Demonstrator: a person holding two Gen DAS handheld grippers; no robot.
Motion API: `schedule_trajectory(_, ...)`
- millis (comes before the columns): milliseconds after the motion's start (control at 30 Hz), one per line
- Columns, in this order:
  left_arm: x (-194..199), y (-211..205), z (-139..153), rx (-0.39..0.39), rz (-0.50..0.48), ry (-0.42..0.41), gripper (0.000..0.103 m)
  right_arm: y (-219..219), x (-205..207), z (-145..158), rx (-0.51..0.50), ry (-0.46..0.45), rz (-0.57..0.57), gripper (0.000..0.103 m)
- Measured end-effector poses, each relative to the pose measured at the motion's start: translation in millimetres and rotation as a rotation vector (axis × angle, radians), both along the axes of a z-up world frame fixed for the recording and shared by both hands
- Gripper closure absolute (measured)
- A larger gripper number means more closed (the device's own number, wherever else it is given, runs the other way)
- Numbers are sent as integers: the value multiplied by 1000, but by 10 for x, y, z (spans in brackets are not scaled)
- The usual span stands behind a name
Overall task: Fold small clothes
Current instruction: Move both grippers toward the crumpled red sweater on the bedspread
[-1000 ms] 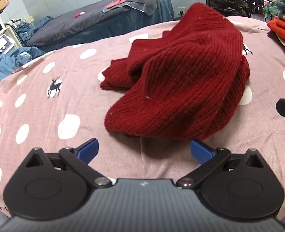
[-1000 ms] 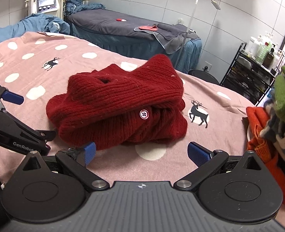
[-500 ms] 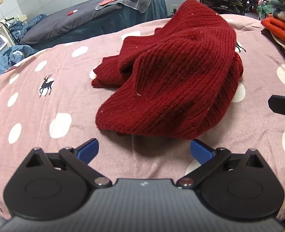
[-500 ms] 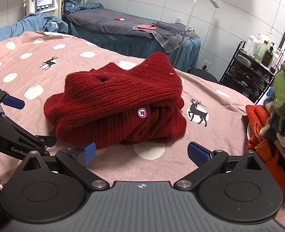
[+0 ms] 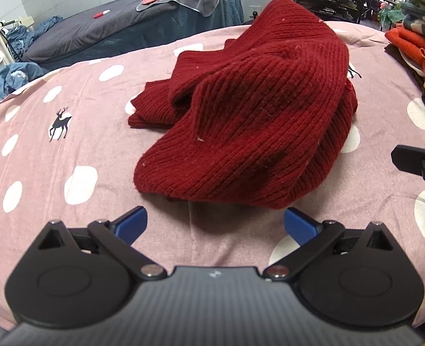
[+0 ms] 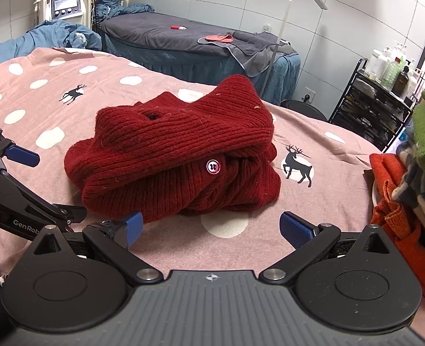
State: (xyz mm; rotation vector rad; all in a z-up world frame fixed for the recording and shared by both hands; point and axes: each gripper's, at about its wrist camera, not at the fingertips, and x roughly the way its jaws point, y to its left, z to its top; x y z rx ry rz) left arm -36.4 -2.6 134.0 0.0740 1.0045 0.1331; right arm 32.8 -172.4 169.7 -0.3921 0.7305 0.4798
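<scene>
A crumpled dark red knit cardigan (image 5: 252,115) lies in a heap on the pink spotted bedspread (image 5: 68,144). In the right wrist view the cardigan (image 6: 177,155) shows a pink button (image 6: 213,166). My left gripper (image 5: 215,225) is open and empty, just short of the heap's near edge. My right gripper (image 6: 209,227) is open and empty, close to the heap's near edge, its left blue pad (image 6: 133,227) almost at the knit. The left gripper also shows at the left of the right wrist view (image 6: 19,155).
A stack of folded clothes in orange, grey and green (image 6: 408,178) sits at the right of the bed, also seen in the left wrist view (image 5: 414,40). A grey treatment bed (image 6: 189,40), a lamp pole (image 6: 278,40) and a black trolley (image 6: 376,106) stand behind.
Both grippers have moved a little closer to the red cardigan, which looms larger in both views. Both stay open; the cardigan has not moved.
</scene>
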Motion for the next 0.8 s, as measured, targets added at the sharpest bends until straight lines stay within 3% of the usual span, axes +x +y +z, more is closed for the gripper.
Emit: schedule_trajectory(800, 32, 65, -38, -63, -11, -2, 0, -48, 58, -79, 1, 20, -24, 0)
